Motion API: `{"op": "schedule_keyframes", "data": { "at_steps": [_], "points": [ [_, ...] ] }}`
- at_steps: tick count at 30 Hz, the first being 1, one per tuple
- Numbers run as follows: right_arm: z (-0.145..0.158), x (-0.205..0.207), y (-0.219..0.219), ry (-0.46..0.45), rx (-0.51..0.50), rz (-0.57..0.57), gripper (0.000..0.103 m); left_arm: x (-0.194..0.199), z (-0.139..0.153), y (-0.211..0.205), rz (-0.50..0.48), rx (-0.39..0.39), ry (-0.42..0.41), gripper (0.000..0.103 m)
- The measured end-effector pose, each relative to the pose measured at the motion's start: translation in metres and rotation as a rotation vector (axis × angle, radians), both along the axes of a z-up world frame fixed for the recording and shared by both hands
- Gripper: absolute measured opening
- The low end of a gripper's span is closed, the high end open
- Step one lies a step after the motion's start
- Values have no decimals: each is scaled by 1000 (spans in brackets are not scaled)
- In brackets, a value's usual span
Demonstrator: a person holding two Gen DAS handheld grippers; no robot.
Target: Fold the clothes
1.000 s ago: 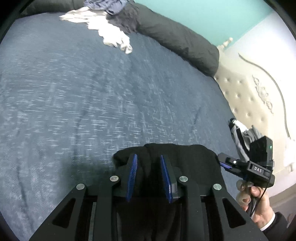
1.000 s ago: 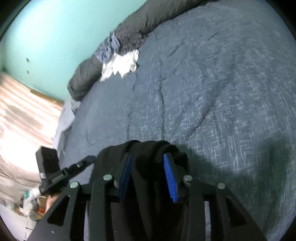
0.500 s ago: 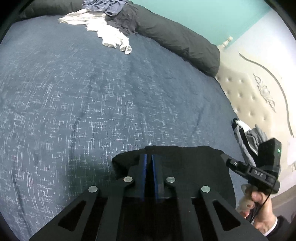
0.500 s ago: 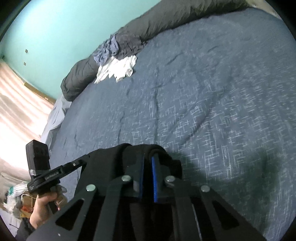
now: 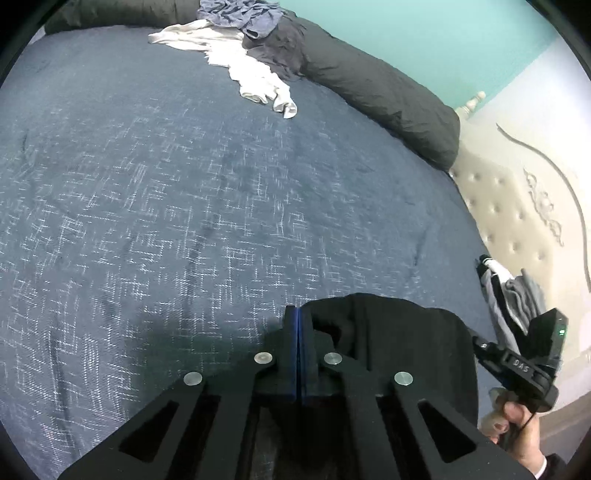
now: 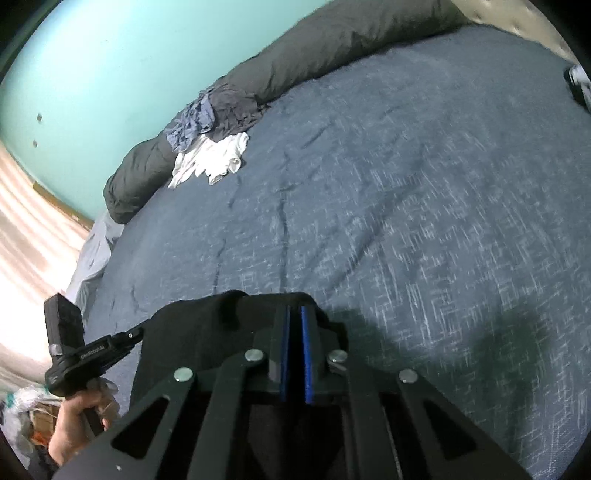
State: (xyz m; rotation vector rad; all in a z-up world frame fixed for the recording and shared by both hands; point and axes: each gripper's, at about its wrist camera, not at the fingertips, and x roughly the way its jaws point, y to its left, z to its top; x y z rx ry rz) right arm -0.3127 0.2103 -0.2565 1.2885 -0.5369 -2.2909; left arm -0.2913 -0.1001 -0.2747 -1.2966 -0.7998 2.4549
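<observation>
A black garment (image 5: 399, 332) hangs between my two grippers above the blue bedspread (image 5: 184, 206). My left gripper (image 5: 298, 314) is shut on its left edge, blue pads pressed together. My right gripper (image 6: 294, 314) is shut on its right edge, with the cloth (image 6: 199, 332) bunched to the left of the fingers. The right gripper also shows in the left wrist view (image 5: 517, 362), and the left gripper shows in the right wrist view (image 6: 85, 354). The lower part of the garment is hidden behind the gripper bodies.
A pile of white (image 5: 251, 74) and blue-grey clothes (image 5: 240, 14) lies at the far side against a long dark bolster (image 5: 388, 92). Folded grey and striped clothes (image 5: 509, 291) sit by the tufted headboard (image 5: 517, 206). A teal wall (image 6: 129, 66) stands behind.
Both grippers went from open around the black garment's edges to shut on it, then shifted slightly with the cloth held.
</observation>
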Motion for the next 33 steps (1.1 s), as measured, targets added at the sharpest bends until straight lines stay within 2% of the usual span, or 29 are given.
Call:
{"op": "schedule_keyframes", "data": {
  "at_steps": [2,6,8,10,11,16,17,19,22,24,27,31,33],
  "points": [
    [2,1,-2,15,-41,32,5,-1,3,0,-23,65,13,0],
    [7,0,-9,35,-30,71,5,-12,10,17,-72,44,13,3],
    [7,-1,-10,33,-37,79,5,-18,10,26,-96,23,-2,28],
    [7,0,-9,34,-40,87,5,-23,7,32,-109,14,-20,40],
    [7,0,-9,35,-41,91,5,-25,5,35,-114,10,-32,40],
    [6,2,-11,45,-26,105,5,-31,-5,46,-147,-21,-57,36],
    [6,2,-12,46,-24,106,5,-32,-5,48,-156,-33,-57,22],
    [6,2,-11,49,-19,105,5,-31,-4,50,-169,-60,-54,13],
    [6,2,-10,56,-11,99,5,-26,-1,45,-146,-74,-29,6],
    [7,3,-6,69,-4,76,5,-24,-1,42,-126,-76,-19,5],
    [1,4,7,49,-65,7,5,-21,-2,41,-104,-78,-12,5],
    [-1,8,14,51,-93,-50,4,-21,-6,38,-87,-52,-25,5],
    [-4,6,24,35,-112,-104,0,-20,-6,35,-85,-41,-23,5]
  ]
}}
